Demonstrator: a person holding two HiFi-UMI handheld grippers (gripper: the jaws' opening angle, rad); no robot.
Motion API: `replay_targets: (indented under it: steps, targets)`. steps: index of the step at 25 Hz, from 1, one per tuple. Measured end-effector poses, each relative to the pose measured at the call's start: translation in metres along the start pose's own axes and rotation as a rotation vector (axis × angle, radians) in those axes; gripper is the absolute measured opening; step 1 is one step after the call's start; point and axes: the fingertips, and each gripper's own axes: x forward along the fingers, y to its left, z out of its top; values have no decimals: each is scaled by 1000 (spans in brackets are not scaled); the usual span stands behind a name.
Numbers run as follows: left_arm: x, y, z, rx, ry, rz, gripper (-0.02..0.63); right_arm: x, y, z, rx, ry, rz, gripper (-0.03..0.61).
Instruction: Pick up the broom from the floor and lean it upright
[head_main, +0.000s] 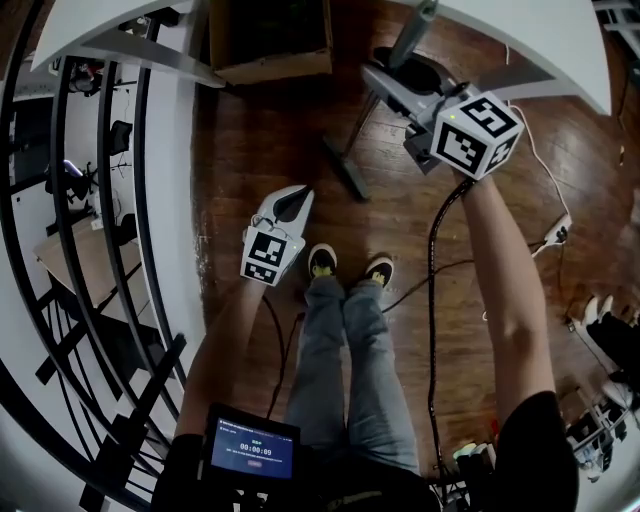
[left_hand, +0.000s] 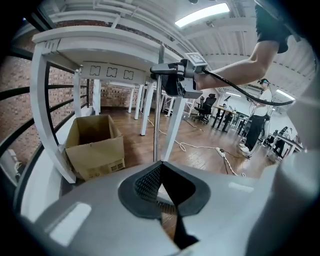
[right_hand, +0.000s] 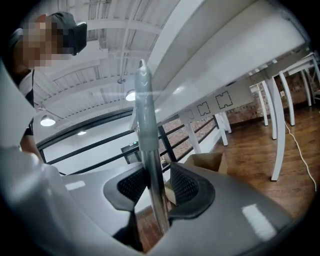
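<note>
The broom stands nearly upright. Its dark head (head_main: 343, 167) rests on the wooden floor, and its metal pole (left_hand: 158, 105) rises to a grey grip (right_hand: 144, 100) beside the white table's edge (right_hand: 210, 60). My right gripper (right_hand: 157, 187) is raised and has the pole between its jaws. The left pad is at the pole, a narrow gap shows at the right pad (right_hand: 184, 186), and the jaws stand open. In the head view the right gripper (head_main: 388, 75) is at the pole's upper part. My left gripper (head_main: 293, 203) hangs lower at the left, shut and empty (left_hand: 159, 185).
An open cardboard box (left_hand: 95, 145) sits on the floor under the white table (head_main: 520, 30), left of the broom. A black railing (head_main: 80, 200) runs along the left. Cables and a power strip (head_main: 553, 235) lie on the floor at right. The person's feet (head_main: 345, 265) stand near the broom head.
</note>
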Motion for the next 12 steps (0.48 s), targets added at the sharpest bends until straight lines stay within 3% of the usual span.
replay_targets:
  steps: [12]
  targets:
    - [4,-9,0,41,28,-26,13,-21,8,-8,30,-10,11,206]
